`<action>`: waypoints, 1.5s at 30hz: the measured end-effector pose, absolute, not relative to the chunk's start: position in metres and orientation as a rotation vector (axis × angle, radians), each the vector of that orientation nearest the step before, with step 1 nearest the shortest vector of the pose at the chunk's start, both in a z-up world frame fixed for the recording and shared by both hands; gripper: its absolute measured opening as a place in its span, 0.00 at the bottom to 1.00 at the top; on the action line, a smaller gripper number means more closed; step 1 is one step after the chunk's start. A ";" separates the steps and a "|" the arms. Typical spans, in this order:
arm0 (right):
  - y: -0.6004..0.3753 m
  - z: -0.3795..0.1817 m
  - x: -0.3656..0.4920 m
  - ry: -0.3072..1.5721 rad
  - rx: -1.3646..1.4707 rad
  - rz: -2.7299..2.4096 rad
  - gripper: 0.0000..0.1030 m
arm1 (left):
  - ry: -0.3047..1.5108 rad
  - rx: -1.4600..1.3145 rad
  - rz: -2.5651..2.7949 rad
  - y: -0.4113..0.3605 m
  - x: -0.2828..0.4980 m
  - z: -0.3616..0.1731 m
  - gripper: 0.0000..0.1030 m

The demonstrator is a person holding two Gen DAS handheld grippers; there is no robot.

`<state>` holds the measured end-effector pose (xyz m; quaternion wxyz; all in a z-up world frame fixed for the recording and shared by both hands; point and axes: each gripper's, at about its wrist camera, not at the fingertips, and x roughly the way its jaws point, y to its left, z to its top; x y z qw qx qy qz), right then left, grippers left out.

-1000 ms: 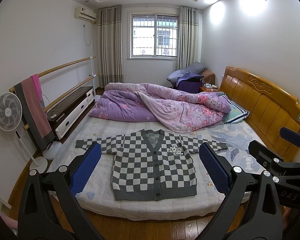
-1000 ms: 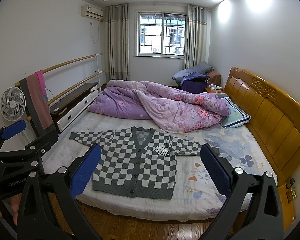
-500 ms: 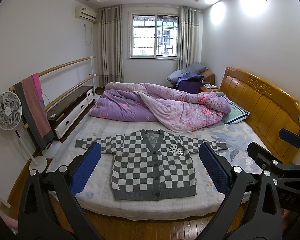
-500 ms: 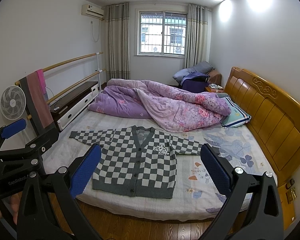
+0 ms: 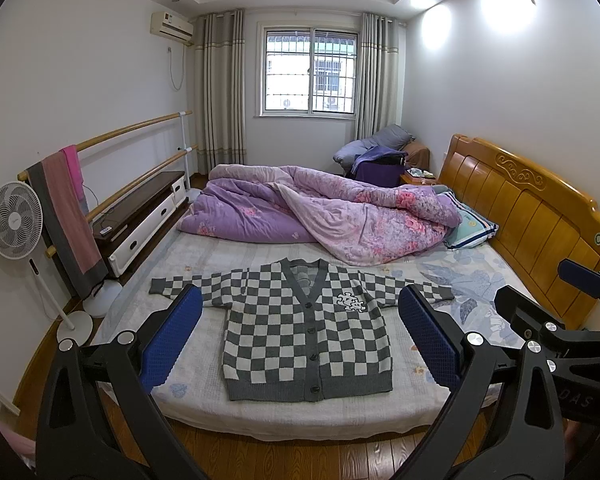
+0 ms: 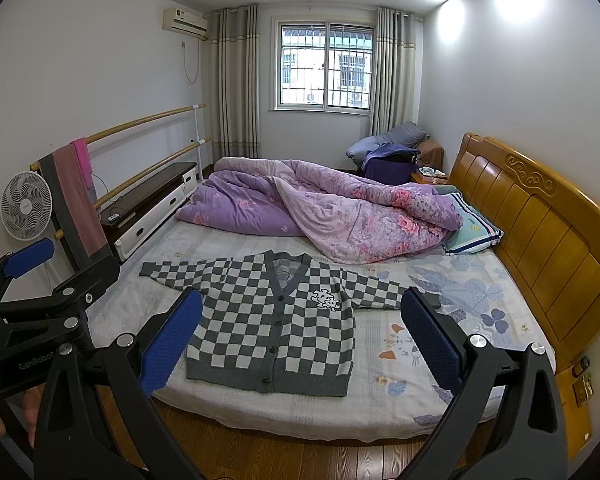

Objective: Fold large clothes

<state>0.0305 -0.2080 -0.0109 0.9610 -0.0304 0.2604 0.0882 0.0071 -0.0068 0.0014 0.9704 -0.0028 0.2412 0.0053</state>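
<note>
Right now the checkered cardigan lies flat and buttoned on the near half of the bed, sleeves spread out to both sides, its hem close to the mattress edge. I hold my left gripper level in the air at the foot of the bed, well apart from the cardigan, its blue pads wide apart and holding nothing. My right gripper hangs beside it at about the same height, equally spread and bare. Behind the cardigan a purple quilt is bunched toward the wooden headboard on the right.
</note>
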 end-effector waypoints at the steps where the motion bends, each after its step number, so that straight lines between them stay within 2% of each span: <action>1: -0.209 -0.011 0.030 0.528 -0.061 0.179 0.93 | 0.488 -0.007 0.011 -0.007 0.007 0.000 0.95; 45: -0.189 -0.011 0.023 0.548 -0.055 0.143 0.93 | 0.496 -0.014 -0.001 -0.011 0.005 -0.002 0.95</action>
